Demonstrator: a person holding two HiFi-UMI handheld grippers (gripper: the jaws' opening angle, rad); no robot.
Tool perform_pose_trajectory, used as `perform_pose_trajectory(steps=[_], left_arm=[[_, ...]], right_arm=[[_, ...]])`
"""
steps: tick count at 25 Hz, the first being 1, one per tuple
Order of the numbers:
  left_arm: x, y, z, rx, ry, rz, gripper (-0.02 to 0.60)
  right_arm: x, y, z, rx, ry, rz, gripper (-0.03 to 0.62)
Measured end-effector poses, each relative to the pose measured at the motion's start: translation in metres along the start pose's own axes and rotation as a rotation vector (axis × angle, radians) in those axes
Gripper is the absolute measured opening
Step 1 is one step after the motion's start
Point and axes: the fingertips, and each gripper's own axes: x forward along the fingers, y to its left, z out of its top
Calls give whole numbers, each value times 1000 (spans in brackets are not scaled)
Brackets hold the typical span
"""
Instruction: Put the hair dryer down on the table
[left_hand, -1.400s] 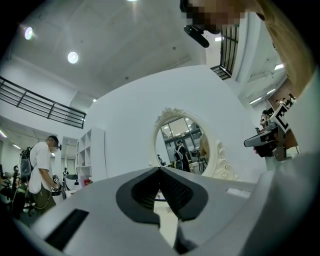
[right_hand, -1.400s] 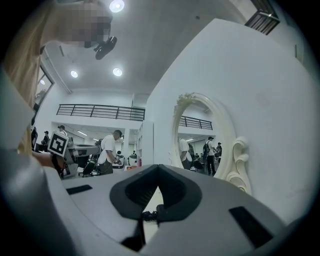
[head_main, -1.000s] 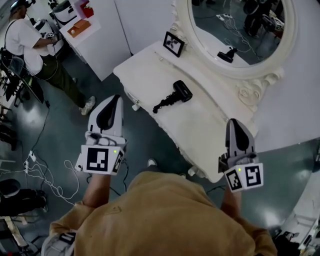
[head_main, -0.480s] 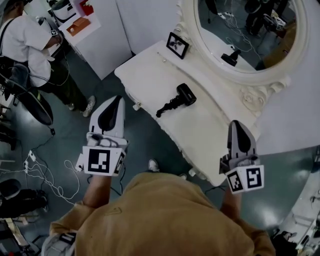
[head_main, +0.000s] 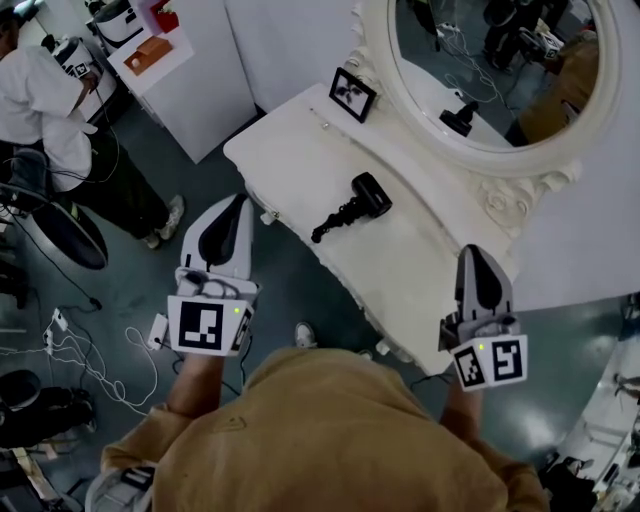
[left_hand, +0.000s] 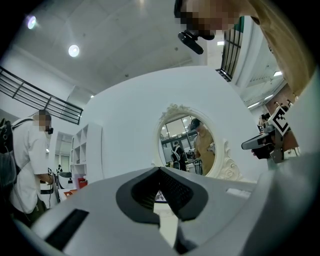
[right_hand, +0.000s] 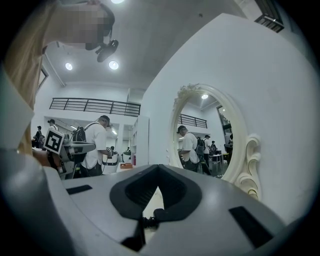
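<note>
The black hair dryer (head_main: 352, 205) lies on its side on the white dressing table (head_main: 290, 145), handle pointing toward the table's front edge, with nothing touching it. My left gripper (head_main: 236, 203) hangs over the floor just off the table's front edge, left of the dryer, jaws shut and empty. My right gripper (head_main: 473, 255) hovers over the table's near right end, also shut and empty. The jaws meet at the tip in the left gripper view (left_hand: 160, 170) and in the right gripper view (right_hand: 159, 167), both facing the mirror.
An oval mirror (head_main: 500, 70) in an ornate white frame stands behind the table, with a small framed picture (head_main: 352, 93) at its left. A white cabinet (head_main: 195, 75), a person in a white shirt (head_main: 40, 100), a dark chair (head_main: 55, 230) and floor cables (head_main: 80, 350) lie to the left.
Both grippers stay shut and empty and have shifted only slightly against the table. The hair dryer lies where it was. The person at the left has moved further away.
</note>
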Motion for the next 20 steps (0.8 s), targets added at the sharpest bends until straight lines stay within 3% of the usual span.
perform_pose_trajectory(steps=[20], left_arm=[[18, -1, -3, -4, -9, -14, 3]], right_arm=[[9, -11, -3, -10, -5, -24, 2]])
